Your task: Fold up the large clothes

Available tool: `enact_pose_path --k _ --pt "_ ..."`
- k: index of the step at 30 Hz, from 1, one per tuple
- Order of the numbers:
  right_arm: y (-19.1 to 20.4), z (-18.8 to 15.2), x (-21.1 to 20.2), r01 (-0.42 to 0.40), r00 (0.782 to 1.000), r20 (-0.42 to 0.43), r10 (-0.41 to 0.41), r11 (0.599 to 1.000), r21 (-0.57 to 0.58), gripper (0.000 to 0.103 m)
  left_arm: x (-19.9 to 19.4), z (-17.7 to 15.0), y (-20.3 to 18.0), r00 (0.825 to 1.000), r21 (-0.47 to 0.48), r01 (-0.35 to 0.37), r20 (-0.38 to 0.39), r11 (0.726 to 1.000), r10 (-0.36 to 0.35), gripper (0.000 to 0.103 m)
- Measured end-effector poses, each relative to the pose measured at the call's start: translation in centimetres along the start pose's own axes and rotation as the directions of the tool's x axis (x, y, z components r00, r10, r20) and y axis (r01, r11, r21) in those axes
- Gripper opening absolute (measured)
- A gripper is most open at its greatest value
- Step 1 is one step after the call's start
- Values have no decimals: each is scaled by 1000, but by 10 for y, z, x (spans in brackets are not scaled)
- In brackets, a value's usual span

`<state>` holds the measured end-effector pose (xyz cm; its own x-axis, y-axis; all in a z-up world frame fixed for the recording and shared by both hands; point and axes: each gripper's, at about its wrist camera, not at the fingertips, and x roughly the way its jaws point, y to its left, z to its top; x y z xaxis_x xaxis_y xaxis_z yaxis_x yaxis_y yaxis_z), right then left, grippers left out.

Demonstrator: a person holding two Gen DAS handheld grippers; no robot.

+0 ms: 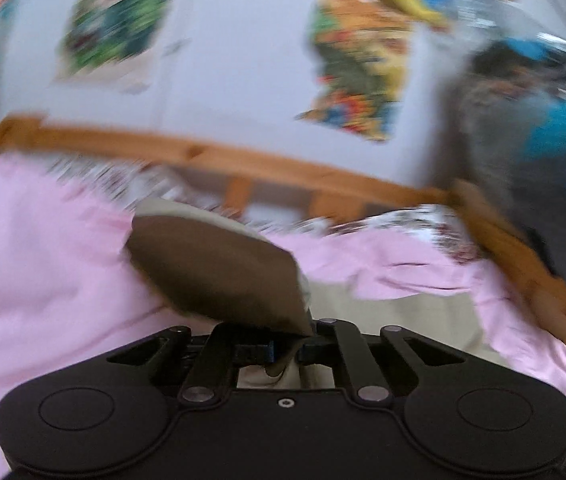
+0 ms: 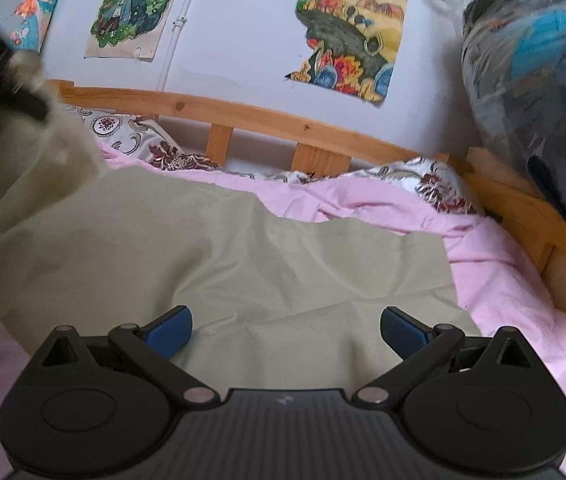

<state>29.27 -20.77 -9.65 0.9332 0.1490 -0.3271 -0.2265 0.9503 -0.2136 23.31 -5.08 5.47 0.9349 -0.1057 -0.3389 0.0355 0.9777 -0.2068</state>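
My left gripper [image 1: 283, 350] is clamped on a soft corner of the smooth olive cloth [image 2: 223, 248], lifting it off the pink sheet [image 2: 523, 312]. My right gripper [image 2: 286, 332] hangs spread apart above the cloth's flat near edge, its ribbed blue pads [image 2: 401, 334] touching nothing.

The garment [image 2: 211, 248] lies spread on the bed sheet [image 2: 523, 320], at centre. At 12 o'clock, the bed rail [image 2: 243, 114] runs behind it, against the wall [image 2: 243, 40]. Patterned bedding [image 2: 439, 184] lies between sheet and rail. At 2 o'clock, a wrapped bundle [image 2: 531, 80] rests above the rail corner.
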Motion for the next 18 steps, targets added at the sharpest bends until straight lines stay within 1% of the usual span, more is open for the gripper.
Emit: enact_pose_path --k 2,3,4,5,6,8,10,11,12,13,15,16,17,18 --pt "-6 -2 4 -30 999 -32 31 999 14 94 4 10 -24 998 90 64 1 994 -65 9" --pt "-9 -3 5 -44 998 -40 45 999 24 92 6 13 -39 995 149 99 -11 984 -99 9" --pt "-11 -5 6 -62 997 -45 63 997 35 88 9 15 -52 992 194 126 -22 973 -124 9" --pt "-12 -7 7 -77 996 -51 80 996 41 83 11 16 -64 988 236 155 -38 959 -150 9" --pt "-13 -8 8 -90 994 -52 92 995 41 80 15 16 -76 982 272 188 -58 944 -179 9" --pt "-11 -13 10 -116 992 -54 117 993 16 68 26 13 -99 963 327 270 -108 906 -247 9" --pt "-9 -17 11 -139 988 -63 139 990 6 63 39 5 -122 938 380 345 -159 858 -307 9" --pt "-10 -17 11 -151 986 -73 151 988 6 63 44 0 -133 925 410 380 -188 829 -331 9" --pt "-13 -16 13 -164 983 -85 164 986 7 63 52 -6 -144 906 429 423 -226 798 -359 8" --pt "-18 -15 13 -177 979 -105 177 984 2 63 59 -10 -152 887 429 460 -263 777 -380 8" --pt "-32 -13 11 -213 968 -138 209 977 -14 66 73 -18 -162 843 408 533 -334 742 -422 8" --pt "-41 -12 8 -233 962 -156 226 972 -29 72 78 -21 -165 826 394 558 -353 730 -440 8" --pt "-50 -11 5 -235 959 -177 222 971 -52 80 81 -24 -166 811 384 578 -367 720 -455 8" --pt "-62 -11 1 -200 964 -195 182 977 -76 80 85 -27 -166 800 375 593 -376 713 -468 8"
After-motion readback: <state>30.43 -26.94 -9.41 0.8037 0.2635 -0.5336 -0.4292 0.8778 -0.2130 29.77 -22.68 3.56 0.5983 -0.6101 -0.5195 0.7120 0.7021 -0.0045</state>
